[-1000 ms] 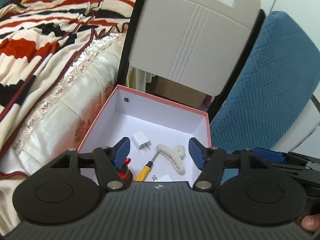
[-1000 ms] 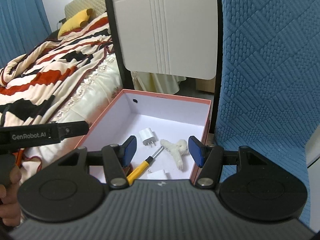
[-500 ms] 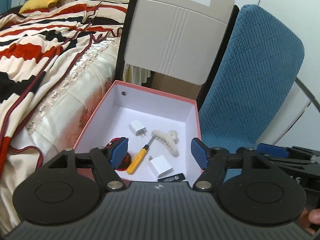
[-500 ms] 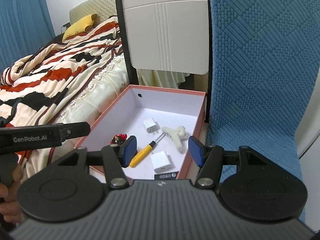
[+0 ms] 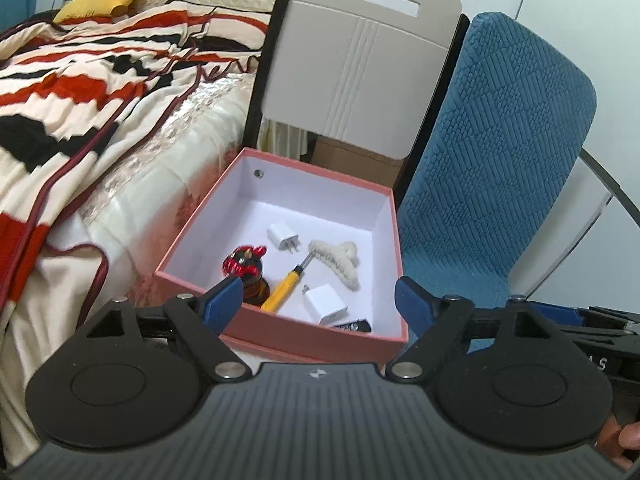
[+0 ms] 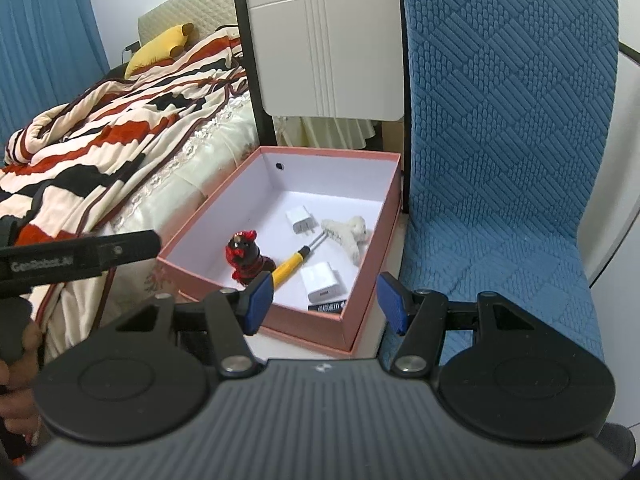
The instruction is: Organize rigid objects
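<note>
Both our grippers have drawn back from the pink box [image 5: 280, 330]; left gripper [image 5: 318, 300] just widened, empty, right gripper [image 6: 323, 298] apart, empty, leaving the screwdriver [image 5: 285, 286] stowed inside

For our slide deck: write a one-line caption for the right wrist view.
Open right gripper hovers before a pink box holding a figurine, screwdriver, chargers and hair clip.

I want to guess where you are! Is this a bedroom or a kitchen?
Most likely a bedroom. There is a bed with a striped blanket and a yellow pillow, with a blue chair beside it.
</note>
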### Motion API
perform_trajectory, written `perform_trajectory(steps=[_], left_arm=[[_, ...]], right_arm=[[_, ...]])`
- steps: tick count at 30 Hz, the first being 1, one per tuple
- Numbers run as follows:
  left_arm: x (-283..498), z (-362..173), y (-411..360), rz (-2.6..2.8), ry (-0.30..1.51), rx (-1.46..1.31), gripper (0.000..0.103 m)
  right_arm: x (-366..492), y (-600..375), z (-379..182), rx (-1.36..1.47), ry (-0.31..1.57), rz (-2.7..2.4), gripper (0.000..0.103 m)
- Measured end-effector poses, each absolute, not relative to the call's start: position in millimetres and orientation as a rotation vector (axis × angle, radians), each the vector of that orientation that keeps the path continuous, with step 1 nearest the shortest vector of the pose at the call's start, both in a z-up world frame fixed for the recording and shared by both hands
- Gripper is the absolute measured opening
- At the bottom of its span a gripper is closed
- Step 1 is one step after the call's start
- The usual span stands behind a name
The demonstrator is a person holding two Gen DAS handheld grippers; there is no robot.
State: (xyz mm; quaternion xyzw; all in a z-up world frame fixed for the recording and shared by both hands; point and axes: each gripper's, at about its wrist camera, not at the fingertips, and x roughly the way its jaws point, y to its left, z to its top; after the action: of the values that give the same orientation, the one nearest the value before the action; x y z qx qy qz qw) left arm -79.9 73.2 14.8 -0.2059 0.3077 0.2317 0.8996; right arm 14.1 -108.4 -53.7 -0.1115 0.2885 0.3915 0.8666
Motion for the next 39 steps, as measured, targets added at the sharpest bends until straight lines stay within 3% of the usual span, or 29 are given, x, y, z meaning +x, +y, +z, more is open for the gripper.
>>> perform_trajectory(steps=[1, 3, 10, 13, 14, 39], left_arm=[[-84, 14, 72, 0.486, 0.634, -0.43, 0.087], [-89, 13, 71, 0.489, 0.624, -0.433, 0.097], [-89, 18, 67, 0.497, 0.603, -0.425, 0.102], [-88, 18, 68, 0.501, 0.608, -0.43, 0.103], [-88, 17, 69, 0.501, 0.61, -0.433, 0.103], [-83, 8, 65, 0.523, 0.651, -0.451, 0.103]], right_arm=[[13, -110, -55, -0.237, 0.606, 0.82, 0.06], [12, -111, -57, -0.244, 0.601, 0.822, 0.06], [6, -106, -56, -0.28, 0.568, 0.839, 0.063], [7, -106, -56, -0.265, 0.568, 0.831, 0.096], [7, -106, -56, -0.262, 0.562, 0.824, 0.103], [9, -106, -61, -0.283, 0.594, 0.806, 0.103]])
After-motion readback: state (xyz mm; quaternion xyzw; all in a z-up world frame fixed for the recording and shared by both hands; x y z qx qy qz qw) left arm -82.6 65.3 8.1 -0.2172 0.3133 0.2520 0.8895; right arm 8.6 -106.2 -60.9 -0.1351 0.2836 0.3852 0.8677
